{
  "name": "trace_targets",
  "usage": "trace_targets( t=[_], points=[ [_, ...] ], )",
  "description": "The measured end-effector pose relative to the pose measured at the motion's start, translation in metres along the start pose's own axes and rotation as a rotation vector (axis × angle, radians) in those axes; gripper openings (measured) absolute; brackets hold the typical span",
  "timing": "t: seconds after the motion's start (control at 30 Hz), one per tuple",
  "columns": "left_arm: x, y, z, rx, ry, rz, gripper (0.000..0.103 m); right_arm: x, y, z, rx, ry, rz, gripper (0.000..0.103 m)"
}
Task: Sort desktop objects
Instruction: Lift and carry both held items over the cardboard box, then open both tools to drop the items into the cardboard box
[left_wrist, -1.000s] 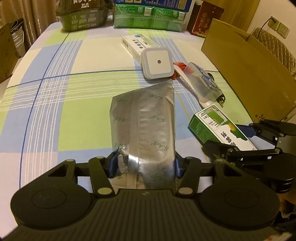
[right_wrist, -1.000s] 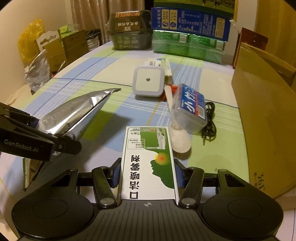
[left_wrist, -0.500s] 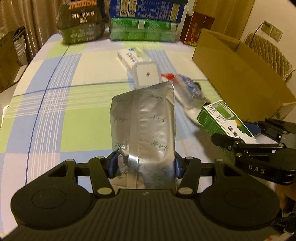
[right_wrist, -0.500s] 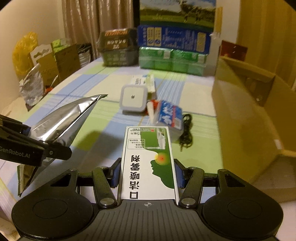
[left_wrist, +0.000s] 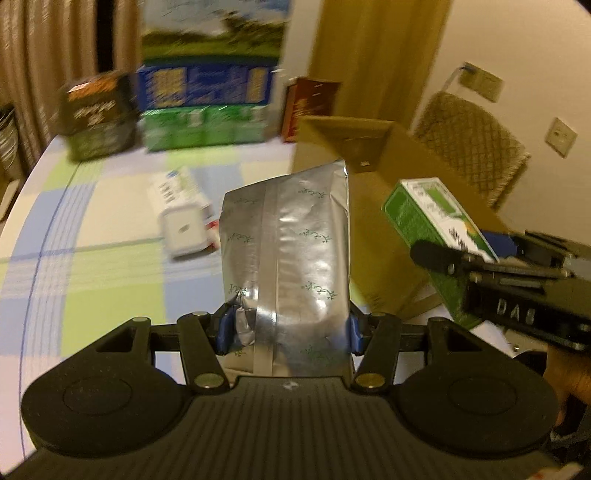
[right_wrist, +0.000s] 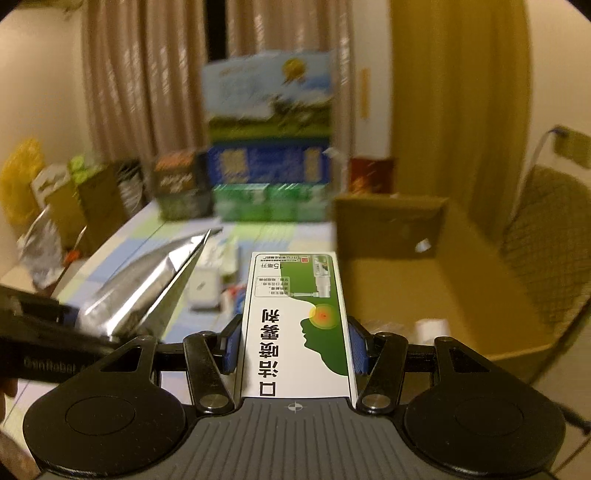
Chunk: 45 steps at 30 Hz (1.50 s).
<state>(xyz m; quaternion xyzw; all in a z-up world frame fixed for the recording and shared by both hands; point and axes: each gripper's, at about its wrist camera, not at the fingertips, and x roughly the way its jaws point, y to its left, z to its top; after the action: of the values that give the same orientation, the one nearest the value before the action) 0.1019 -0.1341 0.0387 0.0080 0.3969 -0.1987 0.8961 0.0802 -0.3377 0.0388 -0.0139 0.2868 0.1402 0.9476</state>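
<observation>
Left gripper clamped on silver foil pouch, right gripper clamped on green-white box, both raised nr open cardboard box, bg blurred.

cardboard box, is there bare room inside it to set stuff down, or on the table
The cardboard box floor looks mostly bare; only a small white item lies near its front wall. On the tablecloth, the near-left checks are free. It is crowded around the white night light and at the stacked cartons along the far edge.

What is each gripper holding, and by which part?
The left gripper clamps the silver foil pouch across its lower end. The right gripper clamps the green-and-white medicine box by its long sides.
</observation>
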Motion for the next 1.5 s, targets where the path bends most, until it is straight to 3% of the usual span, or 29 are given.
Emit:
trace_targets(
  t=[0.2,0.53,0.8,1.5],
  points=[
    [0.007,-0.052,0.028,0.058,-0.017,-0.054,0.051,-0.021,-0.052,0.021,0.024,-0.045,-0.086,0.053],
    [0.040,-0.114,0.060,0.113,-0.006,-0.099,0.051,-0.017,-0.122,0.029,0.045,-0.010,-0.143,0.053],
    [0.066,-0.128,0.076,0.107,0.005,-0.104,0.051,-0.002,-0.147,0.030,0.073,0.008,-0.139,0.053],
    [0.119,-0.119,0.102,0.032,0.042,-0.124,0.051,0.046,-0.176,0.036,0.089,0.043,-0.128,0.053]
  ],
)
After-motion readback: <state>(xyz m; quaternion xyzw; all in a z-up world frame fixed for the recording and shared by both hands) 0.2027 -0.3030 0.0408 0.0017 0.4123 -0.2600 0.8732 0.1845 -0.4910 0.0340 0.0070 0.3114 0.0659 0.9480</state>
